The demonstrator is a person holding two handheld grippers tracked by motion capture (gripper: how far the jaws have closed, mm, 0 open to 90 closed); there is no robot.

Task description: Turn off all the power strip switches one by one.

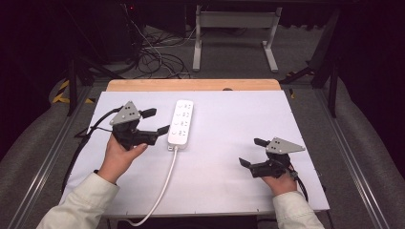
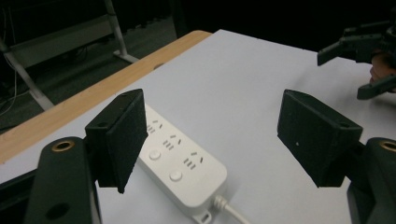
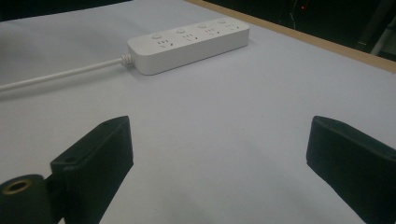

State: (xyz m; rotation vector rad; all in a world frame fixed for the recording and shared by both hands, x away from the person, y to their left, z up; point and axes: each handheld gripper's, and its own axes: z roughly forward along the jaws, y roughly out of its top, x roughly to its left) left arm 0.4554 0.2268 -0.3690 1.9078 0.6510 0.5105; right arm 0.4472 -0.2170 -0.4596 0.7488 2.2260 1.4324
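Note:
A white power strip [image 1: 180, 122] with several sockets and buttons lies lengthwise in the middle of the white table; its white cord [image 1: 162, 188] runs off the front edge. My left gripper [image 1: 156, 121] hovers open just left of the strip, jaws wide apart, nothing between them. In the left gripper view the strip [image 2: 180, 161] lies below and between the jaws. My right gripper [image 1: 253, 152] is open near the front right of the table, well away from the strip. The right gripper view has the strip [image 3: 189, 43] far ahead on bare table.
The white table top [image 1: 229, 124] has a wooden strip [image 1: 191, 85] along its far edge. Behind the table are a metal frame [image 1: 234, 33] and loose cables [image 1: 157, 57] on the floor. The right gripper [image 2: 369, 60] appears at the upper right of the left gripper view.

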